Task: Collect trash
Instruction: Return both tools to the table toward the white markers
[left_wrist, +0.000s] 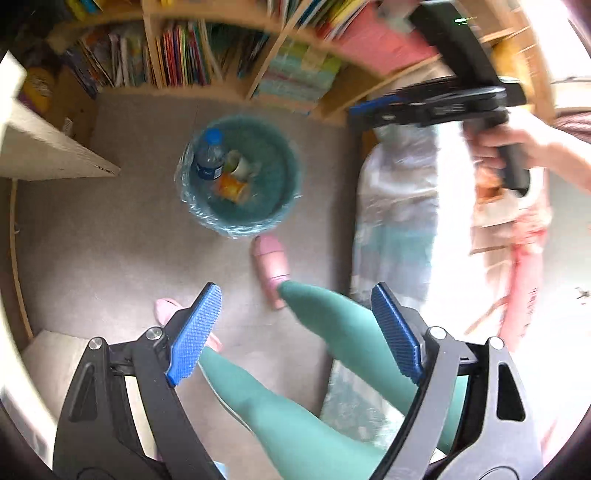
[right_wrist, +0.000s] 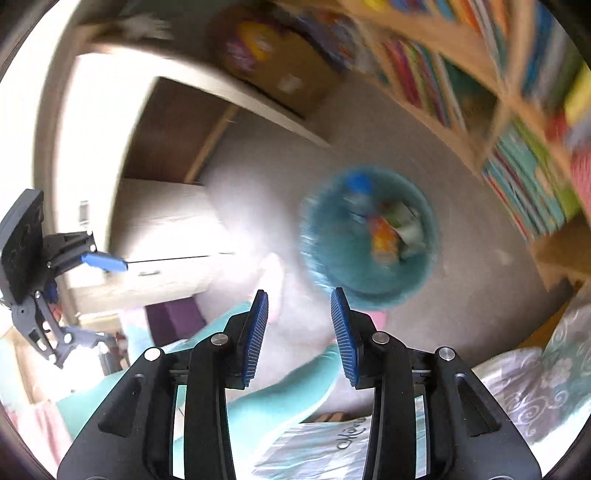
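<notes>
A teal bin (left_wrist: 275, 206) lined with a clear bag stands on the grey floor ahead of both grippers. Inside lie a plastic bottle (left_wrist: 209, 155) with a blue cap, a white cup (left_wrist: 242, 166) and an orange packet (left_wrist: 231, 187). My left gripper (left_wrist: 295, 295) hangs high above the floor, its jaws wide open with nothing between them. In the right wrist view the bin (right_wrist: 332, 240) is blurred, just beyond my right gripper (right_wrist: 299, 295), which is open and holds nothing. The left gripper (right_wrist: 99, 299) also shows at that view's left edge.
A person's green-clad legs (left_wrist: 343, 332) and pink slippers (left_wrist: 271, 266) are below the grippers. A wooden bookshelf (left_wrist: 207, 55) full of books runs behind the bin. A white cabinet (left_wrist: 40, 147) stands on the left and a bed with a patterned cover (left_wrist: 395, 206) on the right.
</notes>
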